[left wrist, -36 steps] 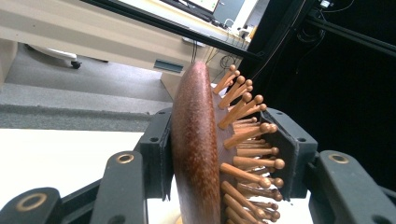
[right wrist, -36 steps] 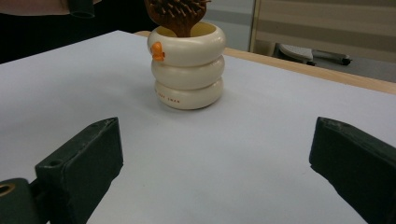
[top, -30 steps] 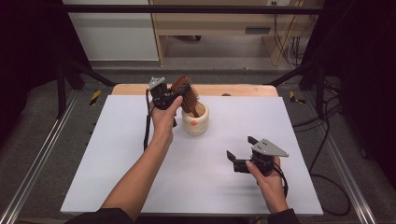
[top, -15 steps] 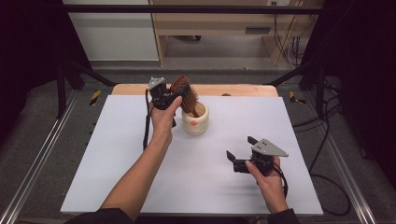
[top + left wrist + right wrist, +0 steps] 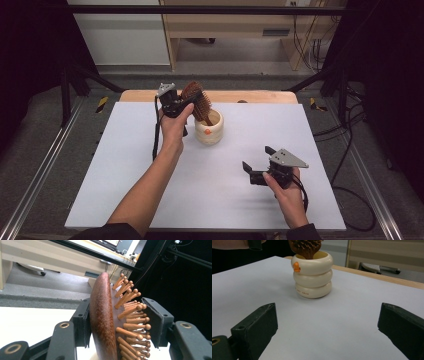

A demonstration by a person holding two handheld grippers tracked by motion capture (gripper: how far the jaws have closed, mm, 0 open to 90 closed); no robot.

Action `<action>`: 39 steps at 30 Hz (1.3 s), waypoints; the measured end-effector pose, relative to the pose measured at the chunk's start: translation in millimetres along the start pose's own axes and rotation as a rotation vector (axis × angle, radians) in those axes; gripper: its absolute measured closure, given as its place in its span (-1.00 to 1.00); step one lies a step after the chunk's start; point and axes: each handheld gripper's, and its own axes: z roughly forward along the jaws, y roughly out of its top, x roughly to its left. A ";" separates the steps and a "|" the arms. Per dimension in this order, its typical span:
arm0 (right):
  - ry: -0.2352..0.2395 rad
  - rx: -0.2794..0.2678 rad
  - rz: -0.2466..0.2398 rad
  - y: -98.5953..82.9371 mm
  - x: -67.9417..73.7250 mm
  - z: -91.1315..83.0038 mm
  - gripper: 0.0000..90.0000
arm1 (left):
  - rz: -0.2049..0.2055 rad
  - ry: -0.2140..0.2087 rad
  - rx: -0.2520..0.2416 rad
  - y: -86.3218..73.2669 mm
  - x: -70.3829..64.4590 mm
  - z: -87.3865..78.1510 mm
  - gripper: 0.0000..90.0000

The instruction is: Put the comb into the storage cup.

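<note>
- Nothing much has shifted: the left gripper [image 5: 181,103] still clamps the wooden hairbrush [image 5: 107,322], handle down in the cream ringed cup [image 5: 209,128]
- Right gripper [image 5: 260,167] rests released on the white table [image 5: 125,170], well apart from the cup

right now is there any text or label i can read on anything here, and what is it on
No text here can be read for certain.
Cream ringed cup: a small line of red print on its bottom ring, too small and blurred to read.
Same cup: an orange mark near the rim, a shape, not lettering.
Wooden hairbrush, held between the left gripper fingers: no lettering visible.
</note>
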 end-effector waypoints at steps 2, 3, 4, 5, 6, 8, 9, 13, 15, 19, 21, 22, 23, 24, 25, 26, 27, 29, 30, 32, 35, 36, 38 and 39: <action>0.001 0.001 0.001 -0.1 0.2 0.1 -0.92 | -0.003 0.000 -0.003 -0.3 0.5 0.0 -0.01; 0.002 0.002 0.001 -0.1 0.1 0.2 -0.92 | -0.002 0.000 -0.003 -0.3 0.6 0.0 -0.01; 0.002 0.003 0.000 -0.1 0.2 0.2 -0.92 | -0.003 0.000 -0.002 -0.3 0.8 0.0 -0.01; 0.003 0.003 0.000 -0.2 0.2 0.4 -0.92 | -0.002 -0.001 -0.002 -0.3 0.9 0.1 -0.02; 0.003 0.003 -0.001 -0.2 0.3 0.4 -0.92 | -0.002 0.000 -0.003 -0.4 0.9 0.1 -0.02; 0.003 0.003 -0.002 -0.2 0.3 0.4 -0.92 | -0.002 -0.001 -0.004 -0.5 1.1 0.4 -0.02; 0.003 0.004 -0.001 -0.2 0.3 0.4 -0.93 | -0.003 0.000 -0.004 -0.6 1.2 0.5 -0.02; 0.002 0.003 0.000 -0.2 0.2 0.4 -0.92 | -0.010 0.005 -0.004 -0.5 2.2 0.4 -0.04; 0.002 0.003 0.001 -0.2 0.1 0.4 -0.92 | -0.013 0.006 -0.005 -0.8 3.0 0.2 -0.05; 0.003 0.004 0.000 -0.2 0.3 0.4 -0.92 | -0.020 0.012 -0.005 -1.5 5.4 -0.3 -0.06; 0.003 0.004 0.001 -0.2 0.2 0.4 -0.92 | -0.021 0.012 -0.004 -1.6 6.5 -0.6 -0.06; 0.002 0.004 0.001 -0.2 0.2 0.5 -0.92 | -0.021 0.012 -0.004 -1.6 6.9 -0.7 -0.06; 0.003 0.004 0.001 -0.3 0.2 0.5 -0.92 | -0.021 0.011 -0.003 -1.5 7.0 -0.8 -0.06; 0.002 0.004 0.001 -0.3 0.3 0.6 -0.92 | -0.023 0.011 -0.005 -1.5 6.9 -0.7 -0.06; 0.002 0.004 0.001 -0.3 0.3 0.6 -0.92 | -0.022 0.011 -0.005 -1.5 6.8 -0.6 -0.06; 0.002 0.004 0.001 -0.3 0.3 0.7 -0.92 | -0.021 0.011 -0.005 -1.6 6.8 -0.6 -0.06; 0.003 0.004 0.000 -0.3 0.3 0.7 -0.92 | -0.021 0.011 -0.005 -1.6 6.8 -0.6 -0.07; 0.004 0.005 0.000 -0.3 0.4 0.7 -0.92 | -0.019 0.010 -0.004 -1.7 6.8 -0.5 -0.08; 0.003 0.004 -0.001 -0.3 0.3 0.7 -0.92 | -0.018 0.010 -0.005 -1.8 6.8 -0.5 -0.08; 0.003 0.004 -0.001 -0.3 0.2 0.7 -0.92 | -0.017 0.009 -0.004 -1.8 7.0 -0.5 -0.08; 0.002 0.005 0.000 -0.3 0.2 0.7 -0.93 | -0.016 0.009 -0.006 -1.8 6.6 -0.3 -0.09; 0.003 0.004 0.000 -0.3 0.2 0.7 -0.92 | -0.012 0.009 -0.003 -1.9 6.8 -0.5 -0.10; 0.003 0.005 -0.001 -0.3 0.3 0.7 -0.93 | -0.013 0.009 -0.005 -2.2 6.8 -0.5 -0.10; 0.003 0.005 -0.001 -0.3 0.3 0.6 -0.92 | -0.014 0.010 -0.007 -2.3 6.4 -0.2 -0.10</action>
